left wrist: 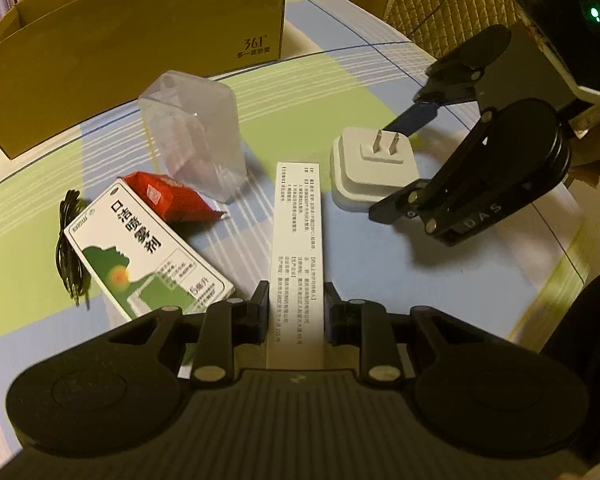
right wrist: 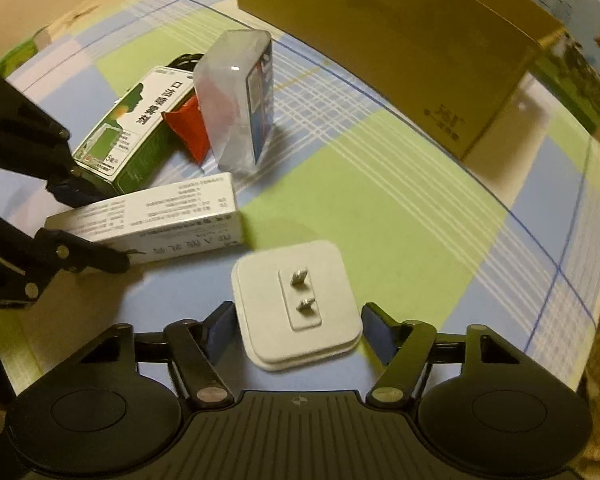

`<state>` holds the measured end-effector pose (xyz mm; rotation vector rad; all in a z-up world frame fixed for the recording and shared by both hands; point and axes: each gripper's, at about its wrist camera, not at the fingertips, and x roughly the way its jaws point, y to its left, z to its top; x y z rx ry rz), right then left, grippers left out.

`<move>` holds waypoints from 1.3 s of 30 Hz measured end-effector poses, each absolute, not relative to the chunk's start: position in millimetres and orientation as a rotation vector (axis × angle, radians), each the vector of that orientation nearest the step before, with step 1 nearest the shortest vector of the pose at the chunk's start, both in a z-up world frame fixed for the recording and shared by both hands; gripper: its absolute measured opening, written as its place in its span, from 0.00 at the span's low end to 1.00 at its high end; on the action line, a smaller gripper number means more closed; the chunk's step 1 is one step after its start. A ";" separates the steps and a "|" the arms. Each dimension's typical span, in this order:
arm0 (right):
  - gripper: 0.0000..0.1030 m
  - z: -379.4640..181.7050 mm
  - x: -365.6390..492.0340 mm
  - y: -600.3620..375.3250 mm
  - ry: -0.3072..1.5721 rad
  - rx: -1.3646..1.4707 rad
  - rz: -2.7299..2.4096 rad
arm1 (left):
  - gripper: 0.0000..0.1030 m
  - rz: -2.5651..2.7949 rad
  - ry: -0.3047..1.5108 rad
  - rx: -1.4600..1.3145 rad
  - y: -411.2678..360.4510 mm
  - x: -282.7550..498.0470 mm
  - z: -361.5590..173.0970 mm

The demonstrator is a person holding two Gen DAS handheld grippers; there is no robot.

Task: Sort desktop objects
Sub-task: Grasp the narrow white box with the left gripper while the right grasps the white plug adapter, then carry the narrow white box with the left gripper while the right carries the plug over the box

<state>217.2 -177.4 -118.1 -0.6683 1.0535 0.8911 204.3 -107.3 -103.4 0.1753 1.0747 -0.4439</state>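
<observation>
The long white carton (left wrist: 296, 248) lies flat on the tabletop (left wrist: 340, 92), running straight out ahead of the left claw (left wrist: 296, 308), whose jaws are closed in against its near end on both sides; it looks gripped, though not yet lifted. Just right of that carton sits the white plug (right wrist: 298, 308), prongs up, between the fingers of the right claw (right wrist: 298, 330). That claw is wide open, both pads standing a little clear of the plug's sides, so it holds nothing.

For the right claw, the thing to get right is centring: bring the pads level with the plug's thicker lower body, not the thin top plate, then close squarely so it doesn't twist or squirt out. For the left, the hold is at the very end of a long carton, so I'd expect it to droop; lifting slowly and keeping it level would help.

Left of the left claw lie the green-and-white box (left wrist: 148, 252), a red packet (left wrist: 168, 198) and a black cable (left wrist: 70, 240). Ahead stands a clear case (left wrist: 196, 136), and beyond it the big cardboard box (left wrist: 132, 40), likely where things go.
</observation>
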 end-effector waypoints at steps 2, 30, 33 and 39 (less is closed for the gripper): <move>0.62 -115.3 213.7 -179.7 1.094 -0.642 0.886 | 0.21 -0.439 1.074 0.187 -108.0 201.9 -102.7; 0.60 -111.7 203.3 -185.3 1.086 -0.629 0.825 | 0.21 -0.486 1.052 0.231 -115.7 210.4 -106.2; 0.60 -103.8 201.5 -187.4 1.081 -0.608 0.808 | 0.21 -0.482 1.042 0.221 -111.8 206.2 -100.1; 0.60 -84.2 196.8 -186.3 1.063 -0.570 0.760 | 0.21 -0.471 1.015 0.204 -101.5 200.2 -80.5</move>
